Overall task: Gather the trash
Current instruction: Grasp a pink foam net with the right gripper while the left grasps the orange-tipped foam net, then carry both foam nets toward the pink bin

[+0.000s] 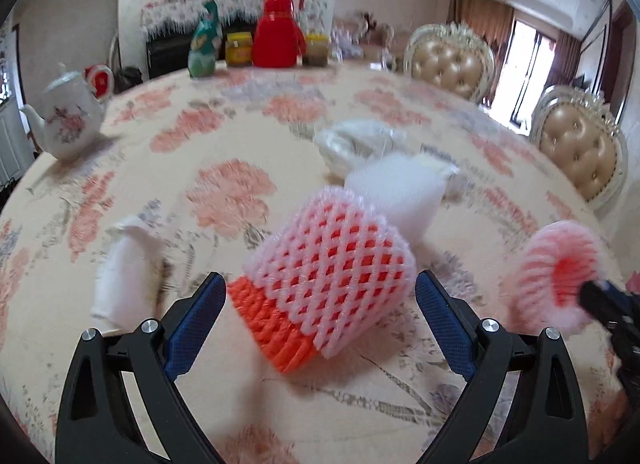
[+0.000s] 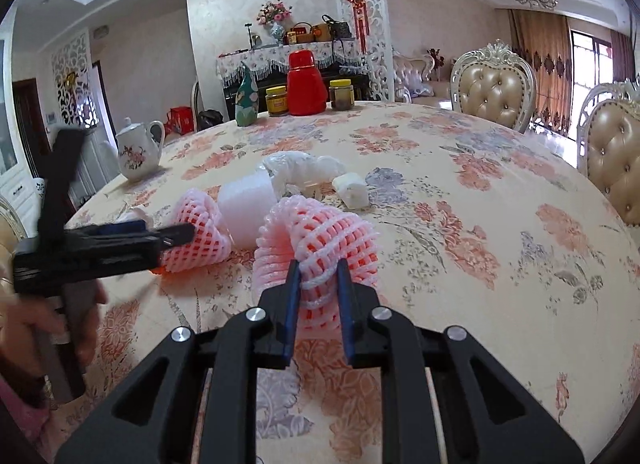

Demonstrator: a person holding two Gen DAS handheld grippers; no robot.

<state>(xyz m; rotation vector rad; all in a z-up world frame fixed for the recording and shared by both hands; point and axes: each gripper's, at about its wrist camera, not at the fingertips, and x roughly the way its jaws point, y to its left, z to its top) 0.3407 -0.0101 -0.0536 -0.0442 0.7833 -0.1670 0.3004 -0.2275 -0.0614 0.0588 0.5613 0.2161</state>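
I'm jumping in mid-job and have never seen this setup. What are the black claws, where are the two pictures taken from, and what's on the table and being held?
No robot here: a person carries a two-finger gripper in each hand, each with a fisheye camera looking along its fingers. In the left wrist view, the left gripper is open around a pink-and-orange foam fruit net lying on the flowered tablecloth. In the right wrist view, the right gripper is shut on a second foam net. Also there: a white foam piece, crumpled plastic, a teapot, a red flask and jars.
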